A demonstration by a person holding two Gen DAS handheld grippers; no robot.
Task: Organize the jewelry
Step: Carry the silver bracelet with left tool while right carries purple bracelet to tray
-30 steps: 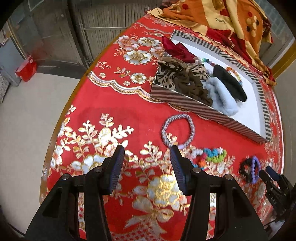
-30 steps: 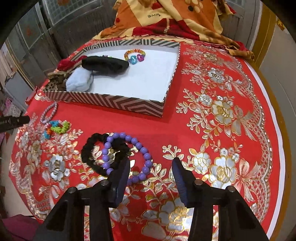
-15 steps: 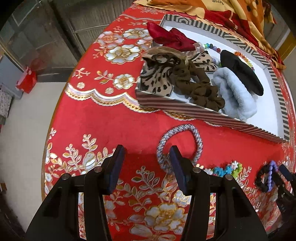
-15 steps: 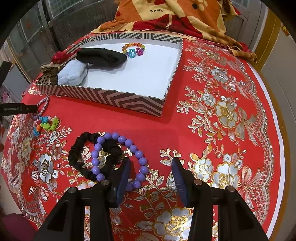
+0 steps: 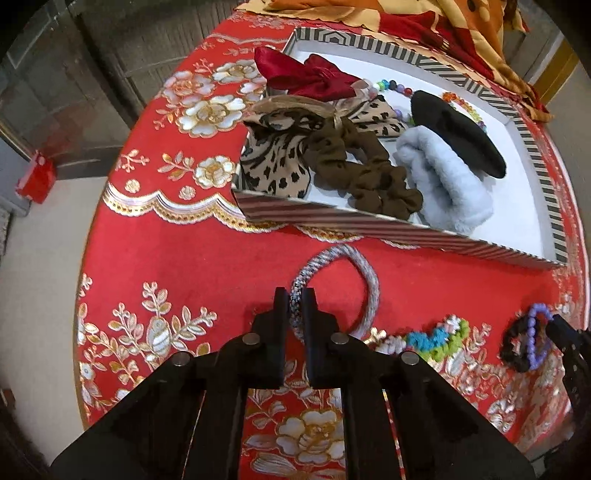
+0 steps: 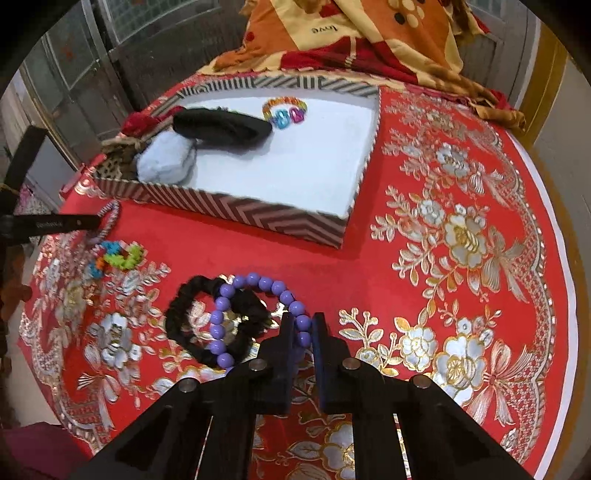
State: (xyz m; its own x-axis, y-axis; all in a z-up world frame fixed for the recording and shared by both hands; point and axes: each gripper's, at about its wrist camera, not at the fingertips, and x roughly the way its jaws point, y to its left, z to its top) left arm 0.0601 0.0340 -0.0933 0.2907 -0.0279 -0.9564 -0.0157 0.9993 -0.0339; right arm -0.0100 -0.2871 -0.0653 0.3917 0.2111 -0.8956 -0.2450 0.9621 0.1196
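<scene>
My left gripper (image 5: 295, 299) is shut on the near left side of a silver-grey woven bracelet (image 5: 364, 273) that lies on the red cloth just in front of the striped tray (image 5: 369, 221). My right gripper (image 6: 303, 325) is shut on the near right side of a purple bead bracelet (image 6: 258, 282), which overlaps a black scrunchie (image 6: 181, 314). The left gripper's fingers (image 6: 62, 223) and the silver bracelet (image 6: 110, 218) show at the left of the right wrist view. The purple bracelet (image 5: 535, 332) shows at the far right of the left wrist view.
The tray holds a red bow (image 5: 306, 77), leopard scrunchie (image 5: 273, 162), brown scrunchie (image 5: 369, 177), pale blue scrunchie (image 5: 447, 184), black scrunchie (image 5: 458, 144) and coloured bead bracelets (image 6: 284, 110). A multicoloured bracelet (image 5: 436, 338) lies between the grippers. A patterned blanket (image 6: 351, 33) lies behind.
Both grippers have moved forward and closed: the left onto the silver-grey bracelet, the right onto the purple bead bracelet.
</scene>
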